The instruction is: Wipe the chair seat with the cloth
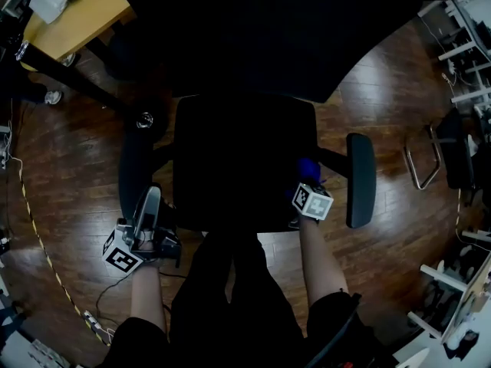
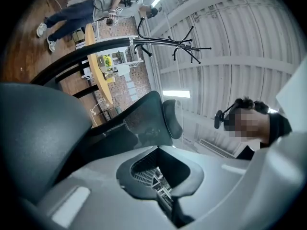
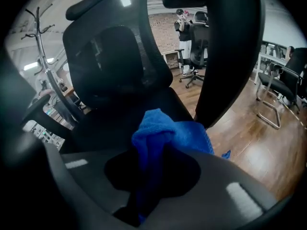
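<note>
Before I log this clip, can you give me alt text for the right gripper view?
The right gripper has its jaws shut on a bunched blue cloth, with the black chair seat lying just beyond it. The chair's mesh backrest rises behind, a black armrest crosses the upper right, and wooden floor shows at right.

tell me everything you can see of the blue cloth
The blue cloth looks like soft, fuzzy microfibre, bunched into folds. The right gripper is shut on one end; the rest bulges ahead of the jaws, over the chair seat near its right edge. Whether it touches the seat cannot be told.
</note>
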### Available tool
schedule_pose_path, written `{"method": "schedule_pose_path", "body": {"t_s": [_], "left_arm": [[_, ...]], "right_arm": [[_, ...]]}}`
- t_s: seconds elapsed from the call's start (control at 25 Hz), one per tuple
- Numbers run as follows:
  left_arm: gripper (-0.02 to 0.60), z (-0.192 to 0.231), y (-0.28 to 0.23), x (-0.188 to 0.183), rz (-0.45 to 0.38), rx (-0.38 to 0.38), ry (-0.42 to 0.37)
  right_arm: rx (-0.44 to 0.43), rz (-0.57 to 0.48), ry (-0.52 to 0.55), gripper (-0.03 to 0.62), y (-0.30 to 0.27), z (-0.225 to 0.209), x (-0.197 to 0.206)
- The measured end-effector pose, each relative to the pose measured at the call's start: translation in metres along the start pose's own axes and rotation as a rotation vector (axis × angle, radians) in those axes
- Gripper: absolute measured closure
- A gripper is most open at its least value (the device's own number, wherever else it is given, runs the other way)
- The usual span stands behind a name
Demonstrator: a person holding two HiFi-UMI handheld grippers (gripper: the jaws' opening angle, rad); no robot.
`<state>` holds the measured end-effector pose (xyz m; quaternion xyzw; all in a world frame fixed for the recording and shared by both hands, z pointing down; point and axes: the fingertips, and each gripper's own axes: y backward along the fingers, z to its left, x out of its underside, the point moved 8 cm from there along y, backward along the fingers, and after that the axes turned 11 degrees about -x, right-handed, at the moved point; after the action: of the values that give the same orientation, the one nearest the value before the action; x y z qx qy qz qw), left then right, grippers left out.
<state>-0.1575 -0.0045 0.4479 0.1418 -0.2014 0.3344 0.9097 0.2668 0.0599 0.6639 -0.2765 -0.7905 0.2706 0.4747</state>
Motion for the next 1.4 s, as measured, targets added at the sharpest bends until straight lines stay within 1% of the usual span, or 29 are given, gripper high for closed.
{"method": "schedule_pose_path", "body": {"t_s": [0.12, 0.2, 0.28, 0.32, 0.4, 0.56, 0.68, 0.8, 0.92, 1.0, 1.08, 1.16, 1.28, 1.4], "left_arm": [[0.581, -0.002, 0.001, 0.004, 0.01, -0.021, -0.026], [0.581, -0.003, 0.002, 0.005, 0.011, -0.033, -0.043], [0.581, -0.003, 0.005, 0.002, 0.001, -0.036, -0.044], [0.581, -0.002, 0.007, 0.0, -0.006, -0.039, -0.043], [0.581, 0.0, 0.011, -0.004, -0.021, -0.05, -0.045], [0.581, 0.0, 0.025, -0.007, -0.041, -0.078, -0.063], [0.581, 0.0, 0.036, -0.011, -0.067, -0.092, -0.064], [0.581, -0.002, 0.044, -0.013, -0.078, -0.103, -0.072], [0.581, -0.002, 0.055, -0.019, -0.095, -0.117, -0.078], [0.581, -0.001, 0.06, -0.021, -0.106, -0.124, -0.076], [0.581, 0.0, 0.06, -0.021, -0.11, -0.128, -0.076], [0.581, 0.001, 0.061, -0.021, -0.108, -0.134, -0.079], [0.581, 0.001, 0.061, -0.021, -0.103, -0.132, -0.079], [0.581, -0.003, 0.054, -0.017, -0.083, -0.117, -0.083]], "right_arm": [[0.008, -0.003, 0.029, 0.534, 0.0, -0.004, 0.002], [0.002, -0.01, 0.027, 0.534, 0.005, -0.002, -0.002], [-0.031, -0.019, -0.017, 0.534, 0.004, 0.013, -0.005], [-0.067, -0.017, -0.04, 0.534, -0.002, 0.025, -0.001], [-0.161, 0.02, -0.046, 0.534, -0.023, 0.061, 0.014], [-0.343, 0.125, -0.021, 0.534, -0.058, 0.157, 0.044], [-0.454, 0.185, -0.006, 0.534, -0.072, 0.224, 0.062], [-0.542, 0.248, 0.014, 0.534, -0.081, 0.27, 0.08], [-0.611, 0.311, 0.004, 0.534, -0.089, 0.302, 0.105], [-0.631, 0.335, 0.035, 0.534, -0.094, 0.312, 0.119], [-0.638, 0.311, 0.106, 0.534, -0.094, 0.312, 0.121], [-0.638, 0.297, 0.148, 0.534, -0.093, 0.308, 0.121], [-0.608, 0.301, 0.149, 0.534, -0.089, 0.295, 0.123], [-0.553, 0.291, 0.141, 0.534, -0.081, 0.262, 0.118]]}}
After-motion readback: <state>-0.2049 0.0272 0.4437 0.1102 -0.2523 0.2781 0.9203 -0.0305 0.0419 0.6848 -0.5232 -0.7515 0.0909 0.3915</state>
